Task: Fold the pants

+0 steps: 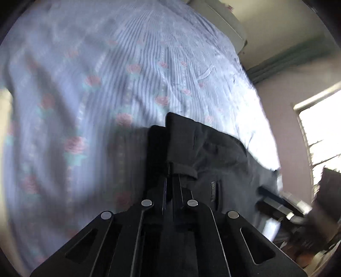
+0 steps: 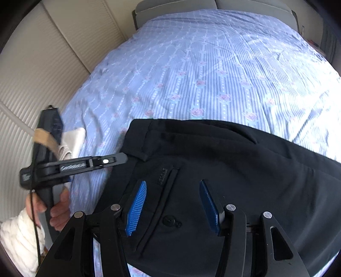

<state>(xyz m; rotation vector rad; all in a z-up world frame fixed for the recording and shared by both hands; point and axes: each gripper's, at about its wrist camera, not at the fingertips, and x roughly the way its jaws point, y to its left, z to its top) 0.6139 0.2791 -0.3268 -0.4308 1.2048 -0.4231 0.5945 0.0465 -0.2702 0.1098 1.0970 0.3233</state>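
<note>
Nearest the right wrist lens: black linkage arms of the right gripper (image 2: 173, 204), blue ribbed pads (image 2: 136, 209) held apart, released, nothing pinched, hovering over dark cloth. Beneath them, black pants (image 2: 223, 170) spread flat on a bed, waistband toward the far side, a buttoned back pocket (image 2: 168, 219) with a small stitched label directly between the open jaws. Smooth woven fabric, faintly creased. Under the pants, a blue striped bedsheet (image 2: 213, 70) printed with pink roses, wrinkled, sunlit at the right edge. Beyond the bed, a pale ribbed wall panel (image 2: 32, 74) at left and a grey headboard (image 2: 174, 6) at the top.

At the left of the same view, left gripper (image 2: 124, 158) reaching in sideways, tip at the waistband corner beside a belt loop. Held by a hand (image 2: 55, 211) wrapped round its dark handle, cream knitted sleeve (image 2: 19, 238) at the wrist, thin black cable trailing down.

From the left wrist view, blurred: left gripper (image 1: 169, 170) clenched, jaws together, waistband edge of the pants (image 1: 213, 153) caught between them, fabric bunched upward at the corner. Rose-patterned bedsheet (image 1: 96, 74) behind, a bright window (image 1: 319, 132) at right.
</note>
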